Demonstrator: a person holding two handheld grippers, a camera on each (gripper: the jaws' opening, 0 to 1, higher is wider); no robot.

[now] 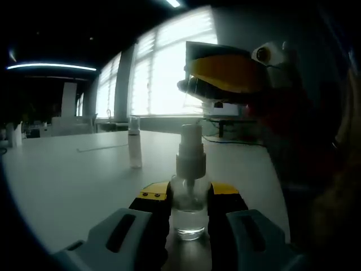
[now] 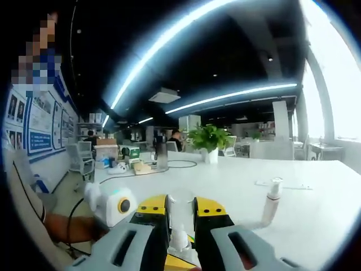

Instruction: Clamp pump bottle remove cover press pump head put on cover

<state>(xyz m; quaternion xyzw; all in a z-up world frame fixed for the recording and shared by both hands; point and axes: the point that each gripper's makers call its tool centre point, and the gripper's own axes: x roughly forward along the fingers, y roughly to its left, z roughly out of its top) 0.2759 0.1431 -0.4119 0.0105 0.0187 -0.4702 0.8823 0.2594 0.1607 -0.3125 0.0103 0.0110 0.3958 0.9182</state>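
A clear pump bottle (image 1: 189,212) with a white pump head (image 1: 190,149) stands upright on the white table (image 1: 73,180). My left gripper (image 1: 189,197) is shut on its body. The bottle's clear cover (image 1: 135,148) stands apart on the table, to the left and farther back. My right gripper (image 1: 189,84) reaches in from the upper right and hovers above the pump head without touching it, its jaws drawn together with nothing between them. In the right gripper view, my right gripper (image 2: 180,206) looks down past its jaws at the pump head (image 2: 179,237), and the cover (image 2: 271,204) stands to the right.
A person's sleeve and arm (image 1: 333,186) take up the right side. Bright windows (image 1: 163,68) lie behind the table. On the far part of the table (image 2: 316,186) stand a potted plant (image 2: 208,141), cables and boxes (image 2: 121,161). Chairs stand beyond.
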